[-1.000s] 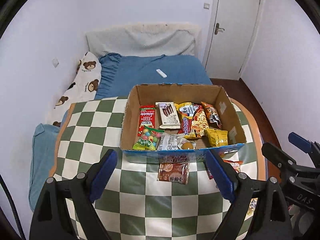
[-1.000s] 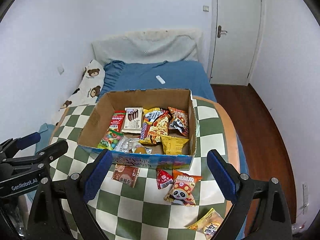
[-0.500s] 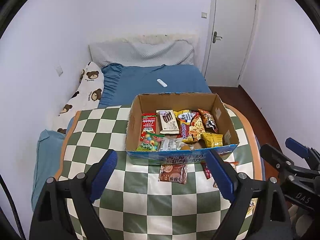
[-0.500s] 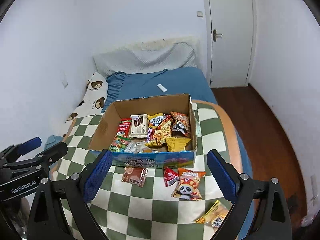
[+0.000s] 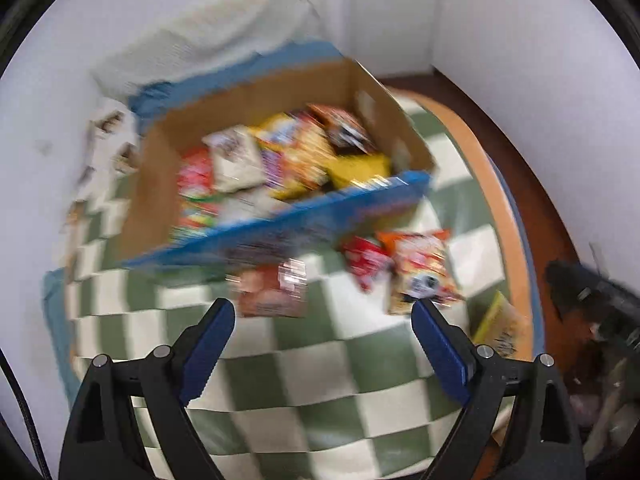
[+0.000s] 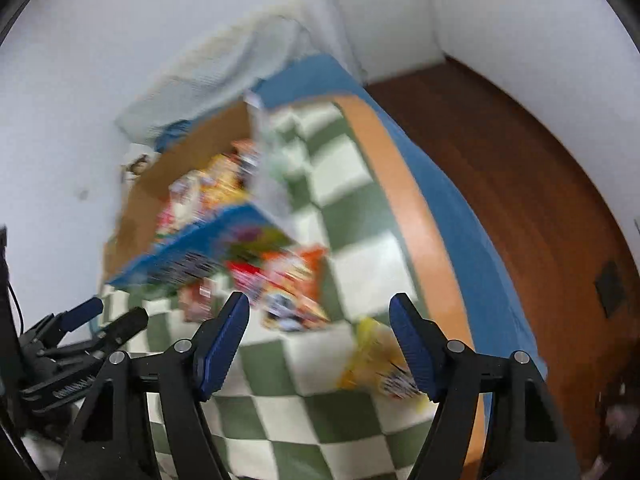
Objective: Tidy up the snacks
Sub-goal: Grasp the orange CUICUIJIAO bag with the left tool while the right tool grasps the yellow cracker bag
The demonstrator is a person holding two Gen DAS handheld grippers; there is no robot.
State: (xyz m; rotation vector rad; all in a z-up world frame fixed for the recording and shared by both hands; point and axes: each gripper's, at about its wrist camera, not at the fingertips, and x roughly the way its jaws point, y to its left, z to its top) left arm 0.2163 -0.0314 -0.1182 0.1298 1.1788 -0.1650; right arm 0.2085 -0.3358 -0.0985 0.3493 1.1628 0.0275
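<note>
Left view is showing the box (image 5: 280, 168) interior; right view, blurring heavily, is showing floor (image 6: 520, 184). Both claws, left claw (image 5: 322, 318) and right claw (image 6: 319, 312), are gaping, released.

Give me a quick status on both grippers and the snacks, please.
Left gripper open, empty. Right gripper open, empty. Cardboard box part-filled; four packets loose on checkered cloth, yellow packet nearest right. Nothing blocking.

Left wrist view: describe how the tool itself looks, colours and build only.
The left tool has two black angular plastic arms with silver round rivets, each tipped by a dark blue ribbed pad. A thin black cable runs along the left edge.
</note>
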